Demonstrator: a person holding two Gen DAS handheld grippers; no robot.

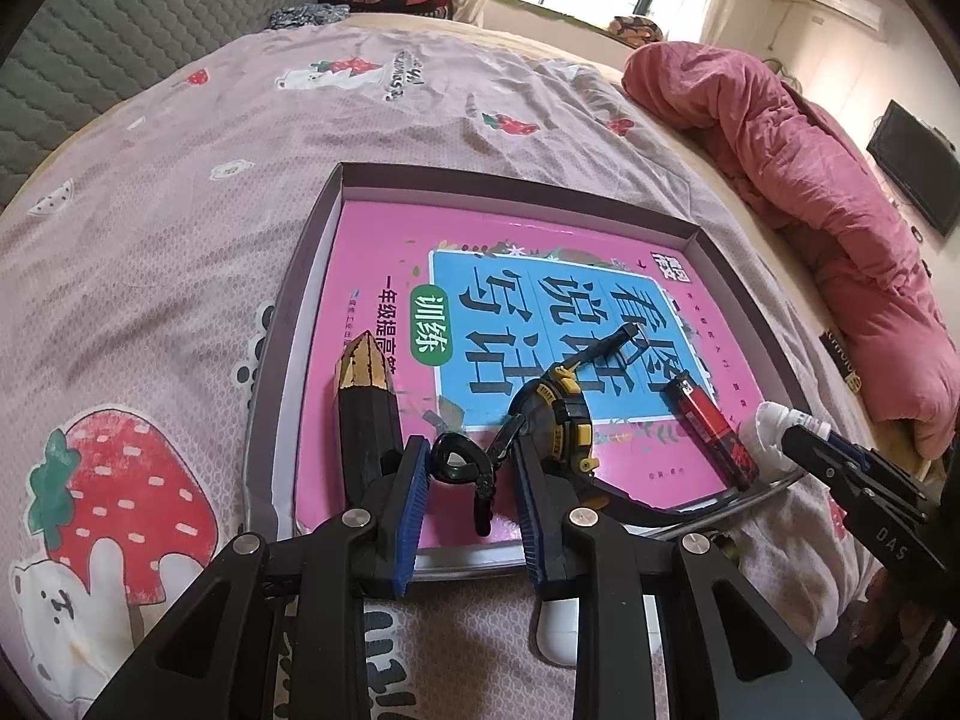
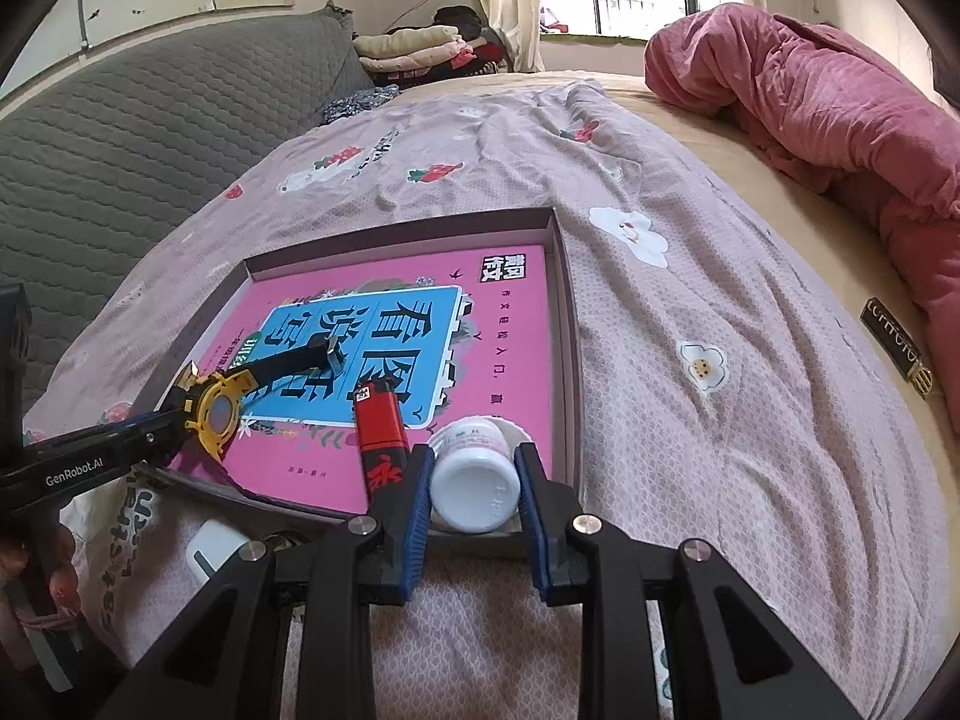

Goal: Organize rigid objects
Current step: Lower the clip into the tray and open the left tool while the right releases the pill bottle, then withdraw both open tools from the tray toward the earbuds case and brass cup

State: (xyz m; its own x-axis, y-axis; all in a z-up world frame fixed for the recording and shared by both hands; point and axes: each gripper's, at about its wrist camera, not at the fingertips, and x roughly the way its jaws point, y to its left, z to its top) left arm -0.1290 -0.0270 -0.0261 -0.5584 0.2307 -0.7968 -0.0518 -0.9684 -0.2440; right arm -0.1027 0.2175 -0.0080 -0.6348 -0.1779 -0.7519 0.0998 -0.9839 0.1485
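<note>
Here, shallow box [image 1: 288,324] on bed [image 1: 150,252], pink workbook as floor. Left claw [image 1: 474,480] pinching black clasp [image 1: 462,465] beside yellow watch [image 1: 555,420]; right claw [image 2: 474,489] pinching white bottle [image 2: 474,486] at box's near right corner. Bottle on side, long axis running near-far, base toward camera. Likely best: lower bottle flat, parallel to red lighter [image 2: 378,420] just left of it, then spread pads slowly so it does not roll.

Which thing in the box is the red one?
The lighter, lying flat on the pink book. The bottle beside it is white, the watch yellow and black, and the big pencil-shaped thing black.
</note>
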